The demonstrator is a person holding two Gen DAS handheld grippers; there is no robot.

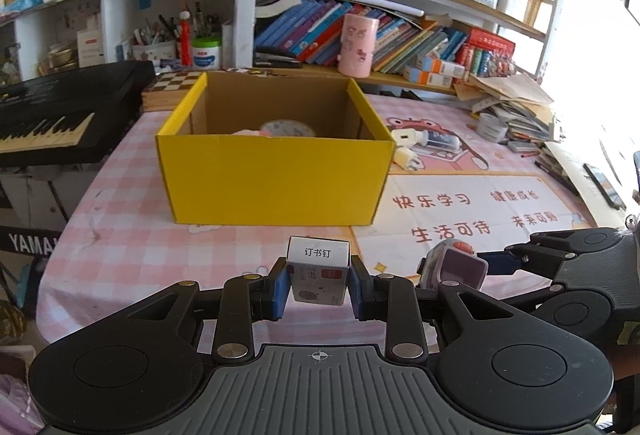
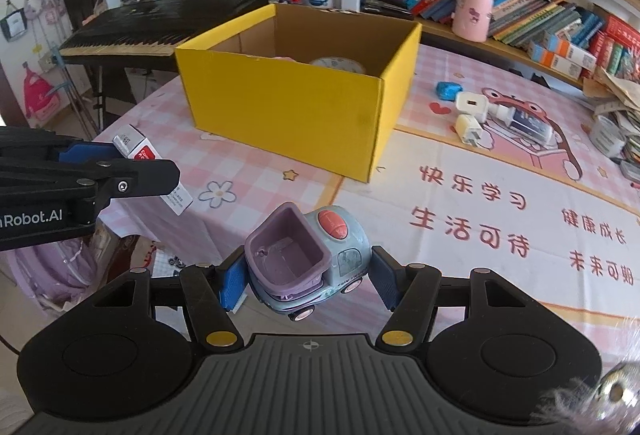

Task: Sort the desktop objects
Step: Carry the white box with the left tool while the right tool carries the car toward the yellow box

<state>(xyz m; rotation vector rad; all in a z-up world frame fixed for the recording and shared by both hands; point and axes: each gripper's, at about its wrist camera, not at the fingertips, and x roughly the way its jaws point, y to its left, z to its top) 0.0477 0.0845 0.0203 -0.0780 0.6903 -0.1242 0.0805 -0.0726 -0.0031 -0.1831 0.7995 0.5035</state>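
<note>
The yellow box [image 1: 276, 179] stands open ahead of us on the table [image 1: 120, 243]. Our right gripper [image 2: 308, 277], clamped on the toy truck [image 2: 308, 259], and our left gripper [image 1: 319, 285], clamped on the upright staple box [image 1: 319, 275], hang short of its near wall, the left more squarely before it.

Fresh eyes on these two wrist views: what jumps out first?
The open yellow box in the middle of the pink checked tablecloth, with a tape roll peeking out. In front of it, both tongs are loaded: the left tongs shut on a small staples box, the right tongs shut on a blue-and-purple toy truck. Two white chargers lie right of the box.
</note>
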